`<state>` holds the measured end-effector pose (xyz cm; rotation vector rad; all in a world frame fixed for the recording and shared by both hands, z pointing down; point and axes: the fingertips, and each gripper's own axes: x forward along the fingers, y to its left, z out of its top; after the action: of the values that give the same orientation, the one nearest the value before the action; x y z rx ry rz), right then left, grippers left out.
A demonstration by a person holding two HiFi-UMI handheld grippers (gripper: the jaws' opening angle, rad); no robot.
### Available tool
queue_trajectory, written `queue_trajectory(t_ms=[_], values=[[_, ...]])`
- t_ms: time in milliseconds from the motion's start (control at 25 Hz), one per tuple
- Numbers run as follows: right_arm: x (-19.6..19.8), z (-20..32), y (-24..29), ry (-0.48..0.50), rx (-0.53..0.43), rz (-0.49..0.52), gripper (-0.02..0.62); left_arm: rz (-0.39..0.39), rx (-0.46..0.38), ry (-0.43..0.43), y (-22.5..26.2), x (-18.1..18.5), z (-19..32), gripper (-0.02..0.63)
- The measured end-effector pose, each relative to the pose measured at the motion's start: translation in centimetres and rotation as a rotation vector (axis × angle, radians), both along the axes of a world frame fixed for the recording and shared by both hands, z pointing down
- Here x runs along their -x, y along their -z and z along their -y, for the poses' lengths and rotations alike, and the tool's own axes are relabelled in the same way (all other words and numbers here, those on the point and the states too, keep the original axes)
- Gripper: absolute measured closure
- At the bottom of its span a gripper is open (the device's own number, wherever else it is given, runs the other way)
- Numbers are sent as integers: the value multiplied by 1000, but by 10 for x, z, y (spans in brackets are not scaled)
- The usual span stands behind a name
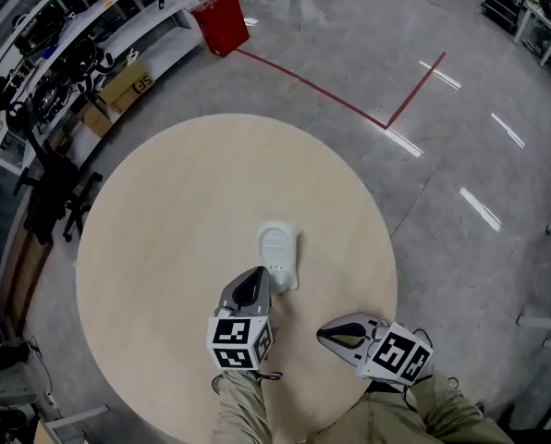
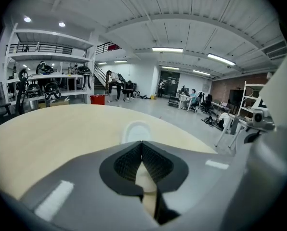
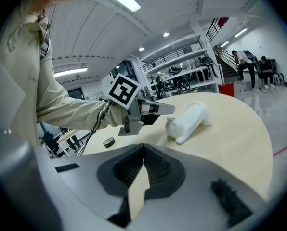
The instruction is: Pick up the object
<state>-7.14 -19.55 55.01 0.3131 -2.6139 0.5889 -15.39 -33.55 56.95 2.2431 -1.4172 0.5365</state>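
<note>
A white plastic object (image 1: 278, 255) lies near the middle of the round beige table (image 1: 165, 220). My left gripper (image 1: 259, 274) is shut and empty, its tips just short of the object's near end; in the left gripper view the object (image 2: 136, 131) sits right ahead of the closed jaws (image 2: 142, 142). Nearer the table's front edge, my right gripper (image 1: 322, 333) is also shut and empty, pointing left. In the right gripper view its closed jaws (image 3: 143, 146) face the left gripper (image 3: 168, 109) and the object (image 3: 189, 119) beyond it.
A red bin (image 1: 221, 23) stands on the grey floor beyond the table. Shelving with gear (image 1: 72, 54) lines the left side, with a black stand (image 1: 54, 192) near the table's left edge. Red floor tape (image 1: 349, 100) runs at the back right.
</note>
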Motion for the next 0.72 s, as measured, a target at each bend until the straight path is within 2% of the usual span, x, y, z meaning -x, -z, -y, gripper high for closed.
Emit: queue_trajectory(t_ms=[280,560,720], values=[[4,42,-8,-34,-21,4,594,7,42,-12,-15,-8,25,525],[3,68,-11,-53,-15,15,594,-48,63,8,-16,-17,47,331],[6,69,-13,-59,-11,20,594,-23,91,-28,-19,-23,48,189]])
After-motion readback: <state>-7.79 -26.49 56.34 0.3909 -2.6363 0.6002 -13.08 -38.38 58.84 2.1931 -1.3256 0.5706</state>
